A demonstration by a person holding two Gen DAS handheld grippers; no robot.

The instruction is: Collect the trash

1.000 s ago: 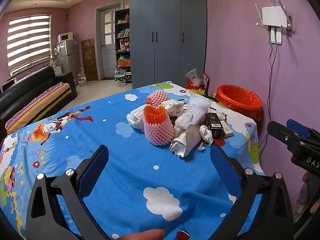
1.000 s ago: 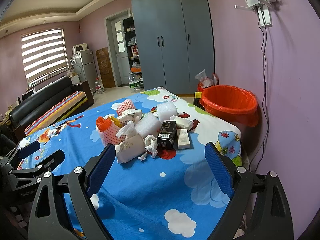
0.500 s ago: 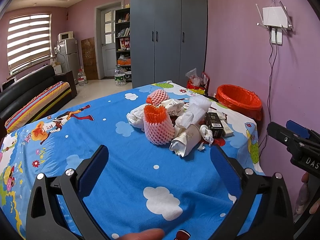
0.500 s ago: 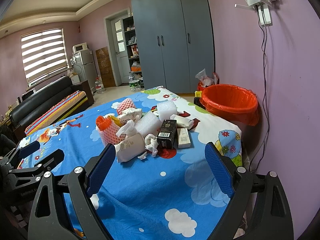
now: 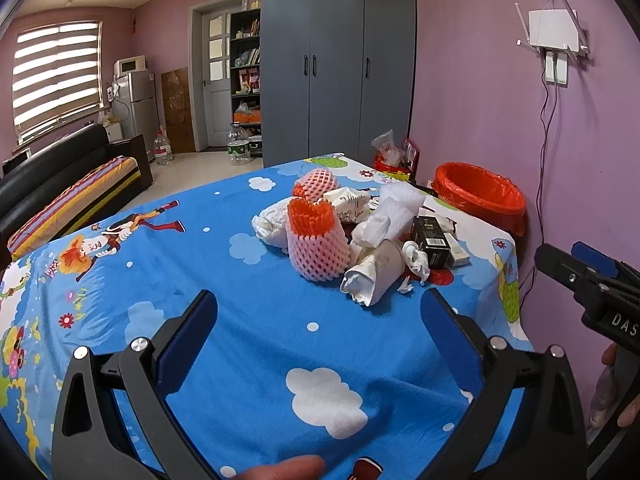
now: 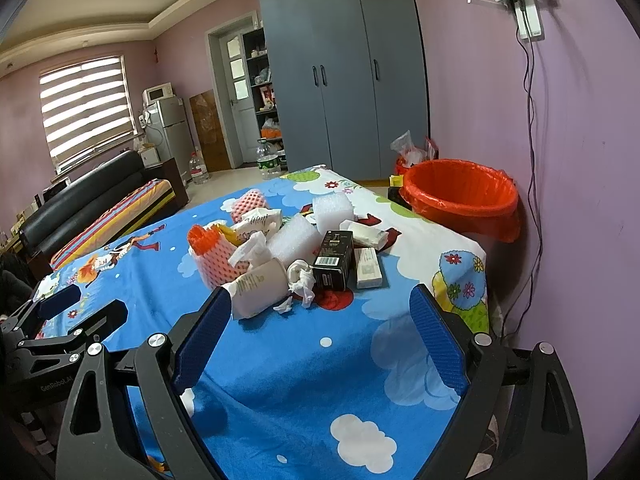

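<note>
Left wrist view showed your left gripper [image 5: 318,312] spread wide and empty above the blue tablecloth [image 5: 240,320]; your right gripper [image 6: 320,312] gaped equally, holding nothing. The trash pile [image 6: 288,248] lay ahead, near the orange bin [image 6: 460,196].

Almost nothing is changing: the right tool [image 6: 320,322] is creeping a touch nearer the trash pile [image 6: 288,254] (barely a visible shift), its jaws spread wide, holding nothing.
</note>
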